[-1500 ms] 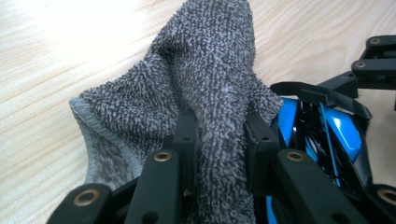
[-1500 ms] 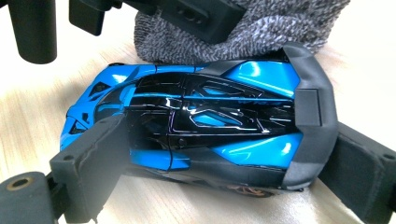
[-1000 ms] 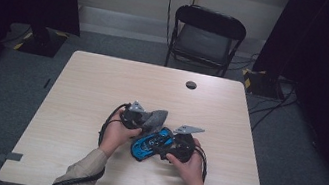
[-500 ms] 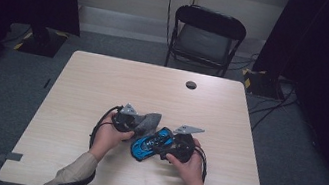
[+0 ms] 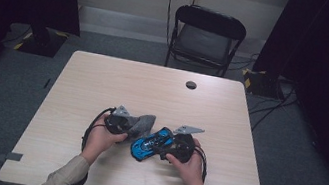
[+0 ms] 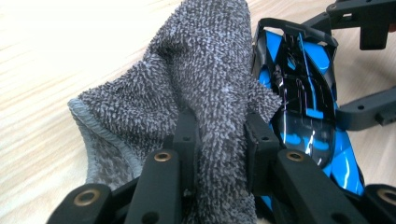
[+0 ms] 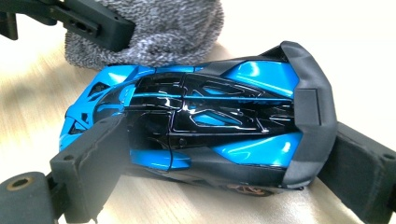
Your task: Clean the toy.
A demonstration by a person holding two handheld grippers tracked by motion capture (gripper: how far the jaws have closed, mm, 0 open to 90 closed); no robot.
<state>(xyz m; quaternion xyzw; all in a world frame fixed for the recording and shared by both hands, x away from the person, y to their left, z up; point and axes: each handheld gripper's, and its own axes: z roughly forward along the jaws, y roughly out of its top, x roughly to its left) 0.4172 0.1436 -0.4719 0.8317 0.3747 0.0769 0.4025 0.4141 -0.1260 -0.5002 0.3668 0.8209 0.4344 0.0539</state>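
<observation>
— High view: left tool (image 5: 139,125) pinching a grey terry cloth (image 5: 141,121) (bunched into a pad, probably so the loose end works as a wiper), just beside the glossy blue-and-black toy sports car (image 5: 150,143) near the front middle of the pale wooden bench (image 5: 103,82).

— And the right tool (image 5: 163,145)?

— Clamped across the car, one pad at the front flank, the other at the tail; seen plainly in the right gripper view. Likely held that way to keep it from rolling on its wheels while being wiped.

— Cloth on the car yet?

— In the left gripper view, pressed against the car's side, near one end. Roof and windscreen uncovered.

— Anything else?

— Small dark round thing (image 5: 191,85) at the far side, well apart.
</observation>
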